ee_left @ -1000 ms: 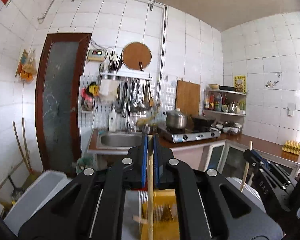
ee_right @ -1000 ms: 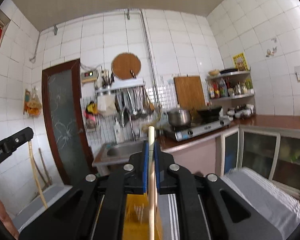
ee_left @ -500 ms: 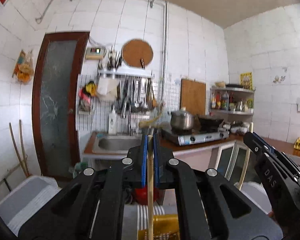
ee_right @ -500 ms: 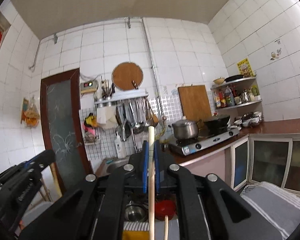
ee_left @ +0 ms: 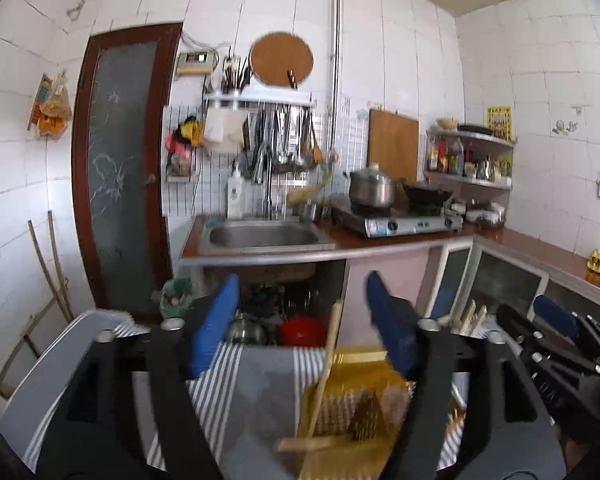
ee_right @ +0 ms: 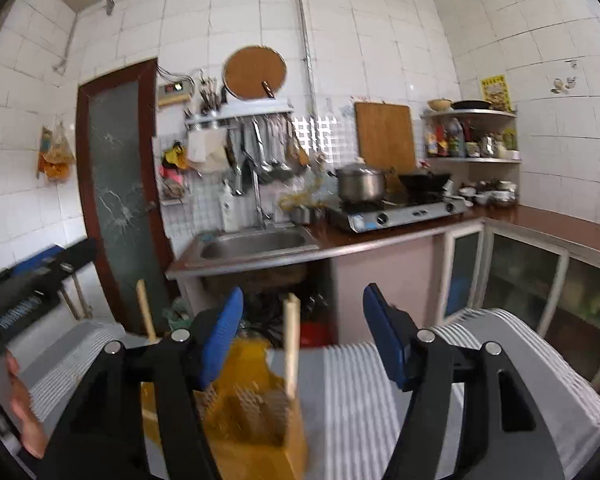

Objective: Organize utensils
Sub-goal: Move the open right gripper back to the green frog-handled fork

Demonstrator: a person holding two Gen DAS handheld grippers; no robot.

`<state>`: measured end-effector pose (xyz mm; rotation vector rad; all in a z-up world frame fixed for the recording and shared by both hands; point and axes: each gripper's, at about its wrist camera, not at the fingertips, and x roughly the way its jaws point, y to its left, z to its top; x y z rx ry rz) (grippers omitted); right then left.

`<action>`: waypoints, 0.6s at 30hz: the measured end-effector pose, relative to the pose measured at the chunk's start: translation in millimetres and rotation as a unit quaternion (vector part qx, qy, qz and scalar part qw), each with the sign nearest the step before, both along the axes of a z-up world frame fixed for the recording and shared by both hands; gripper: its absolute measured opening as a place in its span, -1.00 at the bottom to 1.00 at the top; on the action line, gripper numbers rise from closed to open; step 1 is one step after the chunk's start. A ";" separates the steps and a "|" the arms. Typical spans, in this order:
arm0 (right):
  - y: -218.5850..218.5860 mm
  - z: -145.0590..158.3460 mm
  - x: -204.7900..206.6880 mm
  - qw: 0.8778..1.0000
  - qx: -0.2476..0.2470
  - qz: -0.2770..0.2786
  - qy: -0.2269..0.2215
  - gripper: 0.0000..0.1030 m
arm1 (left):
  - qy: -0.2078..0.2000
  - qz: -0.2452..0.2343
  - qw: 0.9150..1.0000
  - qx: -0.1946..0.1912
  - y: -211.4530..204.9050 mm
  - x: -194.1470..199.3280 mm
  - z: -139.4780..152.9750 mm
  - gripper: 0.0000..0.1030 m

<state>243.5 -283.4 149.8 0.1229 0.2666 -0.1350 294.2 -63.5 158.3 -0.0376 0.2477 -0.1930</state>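
A yellow mesh utensil holder (ee_left: 356, 412) stands on a striped grey cloth (ee_left: 260, 384); it also shows in the right wrist view (ee_right: 252, 404). My left gripper (ee_left: 300, 328) is open, and a wooden chopstick (ee_left: 325, 364) leans in the holder between its blue pads, free of them. My right gripper (ee_right: 302, 334) is open, and another chopstick (ee_right: 291, 348) stands upright in the holder. A second stick (ee_right: 145, 312) shows at the left. The right gripper (ee_left: 556, 344) appears at the right of the left wrist view.
A steel sink (ee_left: 264, 236) and counter lie ahead, with a gas stove (ee_left: 412, 222), a pot (ee_left: 372, 188) and a wok. Utensils hang on a wall rack (ee_left: 276, 148). A red bowl (ee_left: 300, 330) and metal bowls sit beyond the cloth. A brown door (ee_left: 120, 160) is at left.
Both grippers have opened and let go of their chopsticks, which now rest in the yellow holder. Both views have tilted down and pulled back a little.
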 end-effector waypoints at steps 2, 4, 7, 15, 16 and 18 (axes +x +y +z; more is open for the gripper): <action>-3.8 -3.9 -15.9 1.000 0.003 -0.001 0.015 0.23 | 0.007 0.009 1.000 -0.007 13.1 -14.1 -0.8 0.67; -5.1 -9.5 -31.8 0.999 0.003 0.003 0.033 0.24 | 0.021 0.014 1.000 -0.006 25.8 -28.9 -4.0 0.78; -2.3 -20.5 -55.8 0.999 -0.007 0.006 0.054 0.33 | 0.049 0.014 0.999 -0.003 41.6 -46.9 -13.0 0.85; 16.5 -64.5 -106.0 0.993 -0.007 0.033 0.112 0.34 | 0.132 0.024 0.991 -0.003 70.9 -84.8 -69.5 0.89; 20.0 -73.4 -112.2 0.992 -0.007 0.038 0.120 0.34 | 0.144 0.028 0.989 -0.002 73.2 -88.0 -79.1 0.89; 25.3 -87.1 -119.0 0.990 -0.004 0.044 0.135 0.34 | 0.163 0.032 0.986 0.008 74.5 -92.4 -95.3 0.89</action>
